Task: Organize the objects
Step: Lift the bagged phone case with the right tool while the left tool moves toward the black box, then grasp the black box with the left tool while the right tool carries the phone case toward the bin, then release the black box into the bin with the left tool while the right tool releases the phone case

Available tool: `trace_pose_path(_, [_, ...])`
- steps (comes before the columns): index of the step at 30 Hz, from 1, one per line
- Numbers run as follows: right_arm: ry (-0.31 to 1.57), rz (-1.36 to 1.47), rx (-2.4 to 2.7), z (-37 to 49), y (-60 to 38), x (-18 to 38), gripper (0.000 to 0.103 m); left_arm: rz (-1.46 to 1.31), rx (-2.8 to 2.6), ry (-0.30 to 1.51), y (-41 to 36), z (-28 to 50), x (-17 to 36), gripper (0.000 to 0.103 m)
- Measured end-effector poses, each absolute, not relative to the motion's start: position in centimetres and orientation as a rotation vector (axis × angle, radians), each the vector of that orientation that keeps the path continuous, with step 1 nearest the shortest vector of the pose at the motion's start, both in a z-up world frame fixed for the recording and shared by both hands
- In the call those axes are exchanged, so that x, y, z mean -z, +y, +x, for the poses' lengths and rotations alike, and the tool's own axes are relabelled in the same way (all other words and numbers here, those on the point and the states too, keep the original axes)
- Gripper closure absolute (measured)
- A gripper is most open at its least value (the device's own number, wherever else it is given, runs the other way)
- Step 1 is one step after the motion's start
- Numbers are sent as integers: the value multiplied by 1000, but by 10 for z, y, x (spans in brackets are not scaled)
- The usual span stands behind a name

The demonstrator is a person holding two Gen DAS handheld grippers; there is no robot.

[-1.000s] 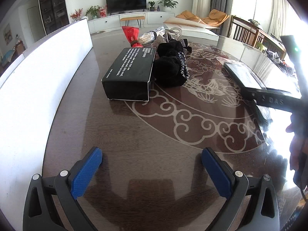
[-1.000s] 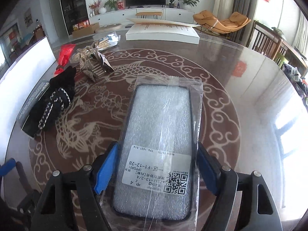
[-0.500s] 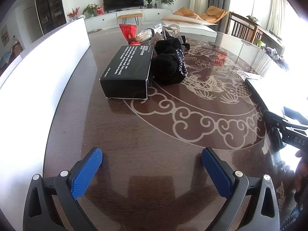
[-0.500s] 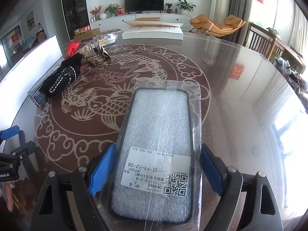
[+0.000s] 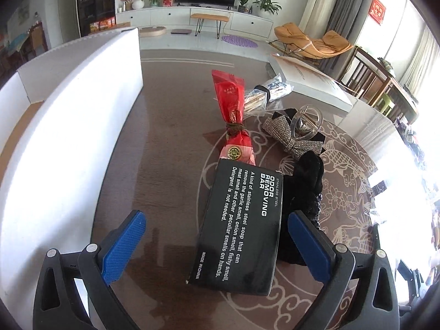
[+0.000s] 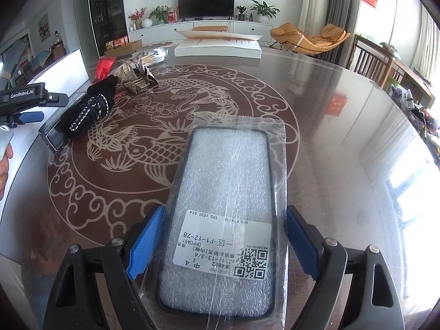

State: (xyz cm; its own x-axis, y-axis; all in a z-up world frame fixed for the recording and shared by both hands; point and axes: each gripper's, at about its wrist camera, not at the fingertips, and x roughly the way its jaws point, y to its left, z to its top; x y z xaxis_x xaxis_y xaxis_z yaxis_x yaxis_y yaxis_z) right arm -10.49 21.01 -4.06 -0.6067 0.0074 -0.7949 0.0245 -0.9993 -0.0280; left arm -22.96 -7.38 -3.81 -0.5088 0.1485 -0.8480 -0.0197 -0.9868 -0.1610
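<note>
My left gripper [image 5: 217, 244] is open above the near end of a black "Odor Removing Bar" box [image 5: 242, 228], which lies between its fingers but nearer the right one. A black pouch [image 5: 305, 189] lies against the box's right side. My right gripper [image 6: 225, 244] is shut on a bagged phone case [image 6: 228, 206] with a white label, held flat over the table. The left gripper [image 6: 24, 101] also shows at the left of the right wrist view, over the box [image 6: 55, 129] and pouch [image 6: 88, 107].
A red wrapped packet [image 5: 233, 118], a rhinestone bow [image 5: 291, 137], a clear hair clip [image 5: 306, 119] and bagged utensils [image 5: 264, 93] lie beyond the box. A white open carton [image 5: 63, 126] stands left. A flat white box [image 6: 220, 46] sits at the table's far side.
My left gripper has moved forward to the black box, which now sits between its fingers. My right gripper has drawn back a little, still holding the phone case.
</note>
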Motion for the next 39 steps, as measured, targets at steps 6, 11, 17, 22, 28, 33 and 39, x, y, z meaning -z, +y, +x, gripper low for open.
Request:
trace_pose_path(6, [47, 1390, 2803, -105, 211, 41, 17, -1506, -2634, -106, -59, -237, 54, 36])
trace_pose_path(11, [20, 1394, 2793, -106, 213, 41, 16, -1471, -2692, -161, -68, -215, 52, 45])
trace_pose_path(17, [31, 1423, 2740, -108, 216, 38, 25, -1439, -2701, -120, -62, -136, 51, 45])
trace_pose_path(22, [-427, 1446, 2610, -103, 256, 30, 26, -1364, -2647, -271, -69, -86, 30, 45])
trace_pose_path(28, [-959, 1305, 2350, -88, 279, 14, 26, -1192, -2637, -387, -83, -54, -25, 45])
trace_pose_path(33, [-915, 1221, 2208, -100, 206, -27, 26, -1035, -2699, -491, -137, -38, -79, 45])
trace_pose_path(39, [-654, 1099, 2034, -118, 40, -90, 26, -1022, -2922, -485, -239, -31, -108, 45])
